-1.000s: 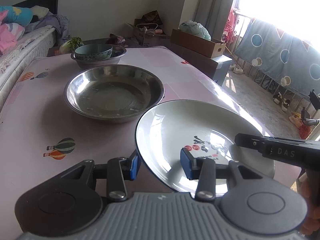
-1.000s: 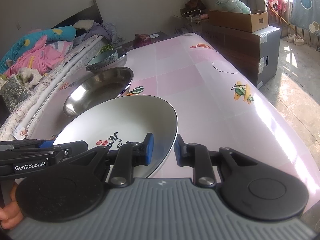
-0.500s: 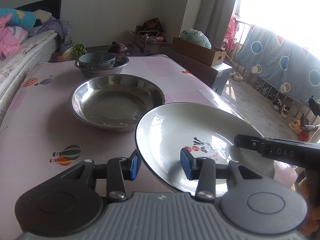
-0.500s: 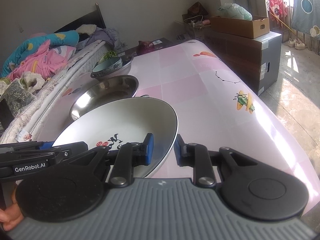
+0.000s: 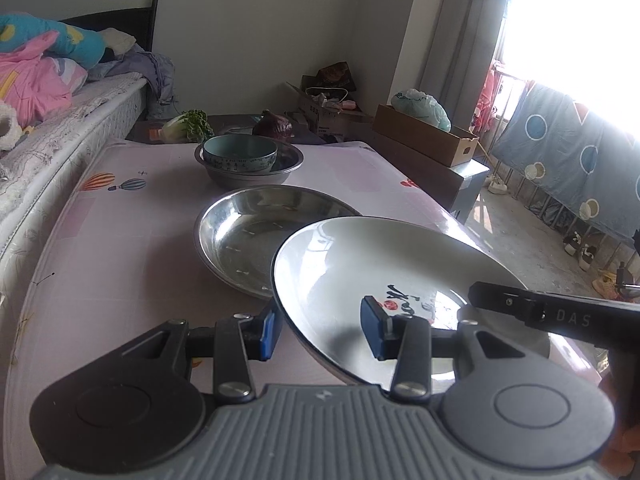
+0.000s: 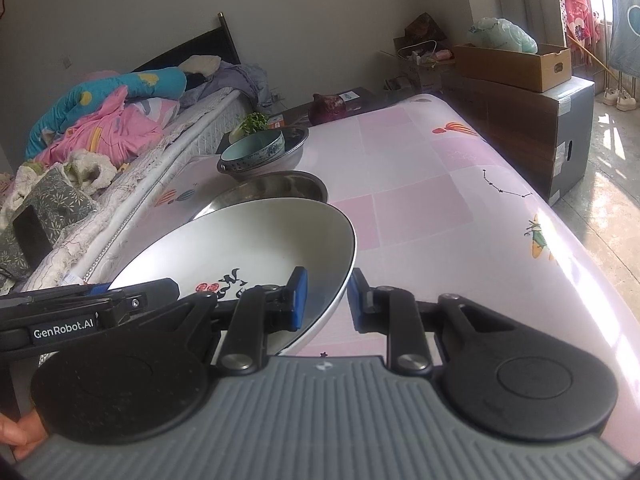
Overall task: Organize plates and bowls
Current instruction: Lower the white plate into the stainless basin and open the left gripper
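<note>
Plate, pinched at opposite rims by left claw and right claw, could tip if either slips.

"GenRobot.AI" on left claw, "DAS" on right claw

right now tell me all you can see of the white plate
The white plate is wide and shallow with a thin dark rim, glossy like glazed ceramic, with black brush marks and red dots painted inside. It is empty and tilted, held above the pink table by both grippers: the left gripper clamps its left rim, the right gripper its right rim. It overlaps the steel dish in view.
</note>
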### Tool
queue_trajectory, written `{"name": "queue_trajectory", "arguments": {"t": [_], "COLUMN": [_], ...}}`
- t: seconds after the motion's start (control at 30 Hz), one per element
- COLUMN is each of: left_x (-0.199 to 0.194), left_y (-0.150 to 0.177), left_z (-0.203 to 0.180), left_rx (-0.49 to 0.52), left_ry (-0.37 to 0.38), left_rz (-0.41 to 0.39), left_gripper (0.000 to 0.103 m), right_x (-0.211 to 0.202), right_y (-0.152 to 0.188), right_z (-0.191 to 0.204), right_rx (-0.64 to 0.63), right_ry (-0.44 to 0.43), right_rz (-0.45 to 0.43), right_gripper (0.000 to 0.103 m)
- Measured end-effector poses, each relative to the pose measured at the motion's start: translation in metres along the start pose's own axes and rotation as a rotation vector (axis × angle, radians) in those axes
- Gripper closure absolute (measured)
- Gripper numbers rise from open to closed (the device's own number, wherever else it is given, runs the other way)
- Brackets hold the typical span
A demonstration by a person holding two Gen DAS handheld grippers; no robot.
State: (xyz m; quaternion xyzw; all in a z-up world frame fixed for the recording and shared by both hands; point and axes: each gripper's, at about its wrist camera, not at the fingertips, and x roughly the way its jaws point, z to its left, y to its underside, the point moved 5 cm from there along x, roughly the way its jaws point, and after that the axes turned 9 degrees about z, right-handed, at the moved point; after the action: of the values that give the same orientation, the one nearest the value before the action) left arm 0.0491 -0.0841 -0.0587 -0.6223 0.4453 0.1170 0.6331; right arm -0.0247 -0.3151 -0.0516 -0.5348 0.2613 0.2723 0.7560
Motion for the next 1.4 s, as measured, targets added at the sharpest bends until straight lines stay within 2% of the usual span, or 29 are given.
{"name": "queue_trajectory", "arguments": {"t": [0.33,0.63,0.93,1.17,1.4], "left_x": [0.011,0.038,0.069,0.078,0.081], "left_y": [-0.020,-0.037,-0.041,-0.046,-0.052], "left_z": [0.031,0.047,0.063,0.068,0.069], "left_rx": [-0.051,-0.063,-0.103,-0.103,-0.079], "left_ry": [-0.033,-0.050,-0.048,-0.059,-0.076], "left_rz": [0.002,0.044,0.122,0.134,0.123], "left_gripper": [0.060,0.060,0.060,0.060,0.059], "right_x": [0.037,0.083,0.122,0.137,0.148], "right_y": [-0.035,-0.063,-0.071,-0.077,-0.087], "right_z": [0.027,0.026,0.024,0.022,0.016], "right_rx": [-0.021,0.001,0.021,0.022,0.008], "right_ry": [-0.035,-0.035,-0.031,-0.021,0.029], "right_rz": [0.011,0.065,0.118,0.115,0.093], "right_gripper": [0.082,0.082,0.082,0.082,0.080]}}
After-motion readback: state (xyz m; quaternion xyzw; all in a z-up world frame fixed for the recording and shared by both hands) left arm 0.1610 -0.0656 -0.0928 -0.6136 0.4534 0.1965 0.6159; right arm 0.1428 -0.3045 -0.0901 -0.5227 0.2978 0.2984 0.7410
